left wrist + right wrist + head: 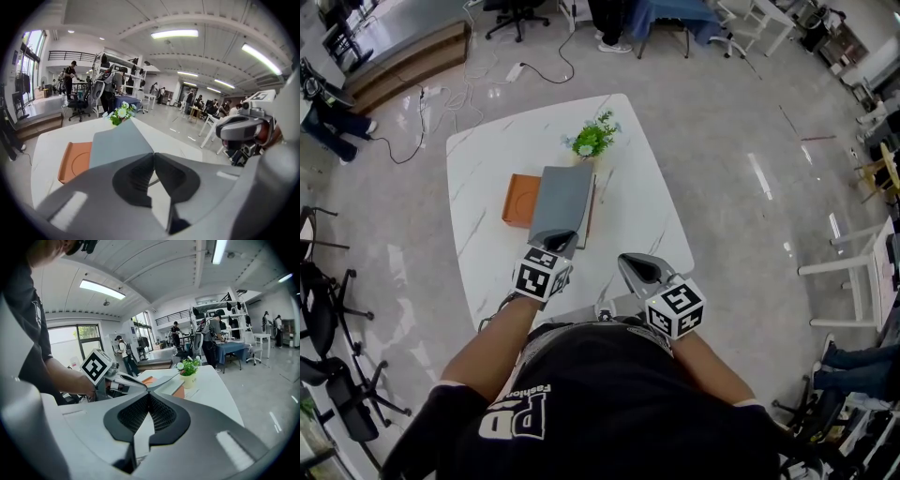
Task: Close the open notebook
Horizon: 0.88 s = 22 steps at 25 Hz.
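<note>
Nearest the person, the right tool is held over the near right of the desk. Its jaws are pressed together on nothing, and it is kept clear of the work.

Just to its left and a little farther out, the left tool is clamped on the near edge of the grey cover. In the left gripper view the jaws are seen meeting at their tips with the thin sheet pinched there, and the cover rises away beyond them.

The notebook is laid mid-desk with its long axis running near to far, straight ahead of the left tool. That tool is therefore the nearer one and the only one engaged.

The cover is lifted and bowed, not yet flat. In the right gripper view a pale page is shown under the arch. Which edge carries the spine cannot be told, so the lowering is judged to depend on the held edge being brought down squarely over the pages.

An orange tray is seen just left of the notebook; whether it is overlapped cannot be made out.

Farthest out, a potted plant is set just beyond the notebook's far end, close enough for a swung cover to brush it.
</note>
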Available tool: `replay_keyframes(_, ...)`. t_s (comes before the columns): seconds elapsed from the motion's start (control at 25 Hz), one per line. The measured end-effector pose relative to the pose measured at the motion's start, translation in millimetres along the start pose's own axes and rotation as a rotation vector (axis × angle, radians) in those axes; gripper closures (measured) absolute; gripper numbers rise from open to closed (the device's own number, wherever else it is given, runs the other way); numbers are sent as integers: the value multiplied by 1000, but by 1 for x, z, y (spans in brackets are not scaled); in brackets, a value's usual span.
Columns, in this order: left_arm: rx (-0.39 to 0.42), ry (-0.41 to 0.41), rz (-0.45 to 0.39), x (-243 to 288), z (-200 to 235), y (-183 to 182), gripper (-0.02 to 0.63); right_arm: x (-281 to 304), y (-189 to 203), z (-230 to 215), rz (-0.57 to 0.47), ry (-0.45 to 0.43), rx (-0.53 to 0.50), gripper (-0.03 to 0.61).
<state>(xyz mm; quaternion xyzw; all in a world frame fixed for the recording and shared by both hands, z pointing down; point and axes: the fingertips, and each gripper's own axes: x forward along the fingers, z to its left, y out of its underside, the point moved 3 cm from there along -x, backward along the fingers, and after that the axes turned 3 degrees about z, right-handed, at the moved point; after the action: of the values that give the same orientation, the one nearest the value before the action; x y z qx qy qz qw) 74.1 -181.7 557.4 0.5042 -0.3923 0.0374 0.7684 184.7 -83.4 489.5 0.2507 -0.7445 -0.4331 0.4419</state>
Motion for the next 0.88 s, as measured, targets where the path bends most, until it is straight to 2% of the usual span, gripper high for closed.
replay_keyframes(0.68, 133, 7, 134, 34, -19, 12, 537, -10, 9, -19, -1, 44, 38, 578)
replay_keyframes(0.88, 139, 30, 180, 43, -21, 18, 529, -12, 13, -21, -1, 54, 52, 578)
